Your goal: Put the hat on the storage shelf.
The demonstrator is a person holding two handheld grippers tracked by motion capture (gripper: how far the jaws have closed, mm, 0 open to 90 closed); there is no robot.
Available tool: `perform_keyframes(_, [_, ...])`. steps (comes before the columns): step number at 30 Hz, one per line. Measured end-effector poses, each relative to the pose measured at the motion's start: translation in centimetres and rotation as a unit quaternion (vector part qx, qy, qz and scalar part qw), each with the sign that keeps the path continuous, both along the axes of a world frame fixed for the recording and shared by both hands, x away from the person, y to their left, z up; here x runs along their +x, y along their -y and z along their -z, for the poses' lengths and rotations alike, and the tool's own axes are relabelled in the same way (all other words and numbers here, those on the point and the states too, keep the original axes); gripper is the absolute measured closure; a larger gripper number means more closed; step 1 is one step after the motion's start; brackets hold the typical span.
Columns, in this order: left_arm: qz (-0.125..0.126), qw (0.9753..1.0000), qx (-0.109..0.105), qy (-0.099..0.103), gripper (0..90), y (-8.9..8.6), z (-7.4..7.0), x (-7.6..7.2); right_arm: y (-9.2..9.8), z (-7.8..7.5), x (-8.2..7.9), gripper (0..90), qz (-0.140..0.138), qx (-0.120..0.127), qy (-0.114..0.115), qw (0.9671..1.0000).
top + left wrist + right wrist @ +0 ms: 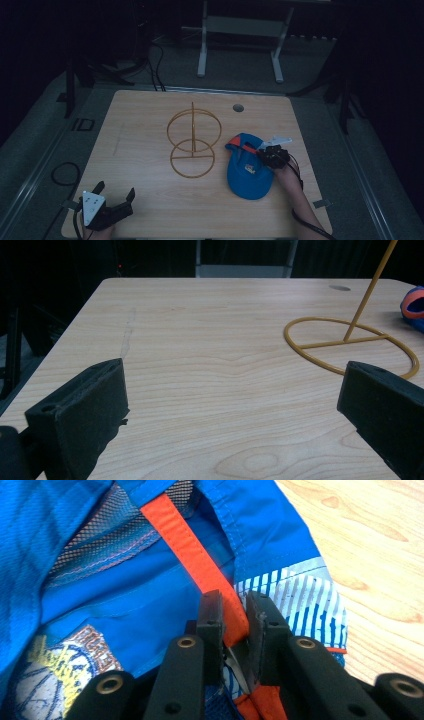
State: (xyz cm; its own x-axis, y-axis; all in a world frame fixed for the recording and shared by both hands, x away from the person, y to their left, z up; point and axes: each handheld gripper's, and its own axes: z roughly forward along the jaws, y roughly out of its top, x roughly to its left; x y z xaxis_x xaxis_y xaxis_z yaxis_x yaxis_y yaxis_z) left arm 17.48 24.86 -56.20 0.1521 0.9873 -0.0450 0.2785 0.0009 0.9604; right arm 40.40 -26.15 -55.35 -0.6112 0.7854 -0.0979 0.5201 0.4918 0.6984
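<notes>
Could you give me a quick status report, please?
Right gripper shut on cap's orange strap. Left gripper open, idle. Wire stand beside cap.

Wire stand (193, 145): yellow, two rings on an upright rod (one flat on the table, one raised), near the table's middle.
Table (145, 200): light wood grain, rounded corners.
Grommet hole (238, 107): small and grey, close to the far edge.
White frame (240, 30): on the floor beyond the far edge.
</notes>
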Motion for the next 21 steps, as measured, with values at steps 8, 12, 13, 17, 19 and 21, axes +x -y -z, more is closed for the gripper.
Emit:
perform_keyframes(8, [0.001, 1.0000, 0.001, 0.000, 0.2, 0.2, 0.0, 0.0, 0.4, -2.0, -0.5, 86.2, -0.003, 0.018, 0.023, 0.9996])
perform_keyframes(12, [0.003, 1.0000, 0.003, 0.001, 0.2, 0.3, -0.1, 0.0, 0.7, -3.6, -1.0, 86.4, -0.002, 0.036, 0.044, 0.9984])
perform_keyframes(13, [0.004, 1.0000, 0.002, 0.001, 0.2, 0.3, -0.1, 0.0, 0.8, -4.1, -1.2, 86.5, -0.001, 0.038, 0.051, 0.9980])
perform_keyframes(17, [0.005, 1.0000, -0.001, 0.000, 0.2, 0.4, -0.2, 0.0, 0.8, -5.7, -1.8, 86.5, -0.005, 0.044, 0.071, 0.9965])
perform_keyframes(19, [0.006, 1.0000, -0.002, -0.002, 0.2, 0.7, -0.3, -0.1, 0.8, -6.4, -2.2, 86.6, -0.010, 0.040, 0.082, 0.9958])
perform_keyframes(21, [0.005, 1.0000, -0.001, -0.003, 0.2, 0.7, -0.4, -0.1, 0.7, -6.8, -2.4, 86.6, -0.011, 0.040, 0.088, 0.9953])
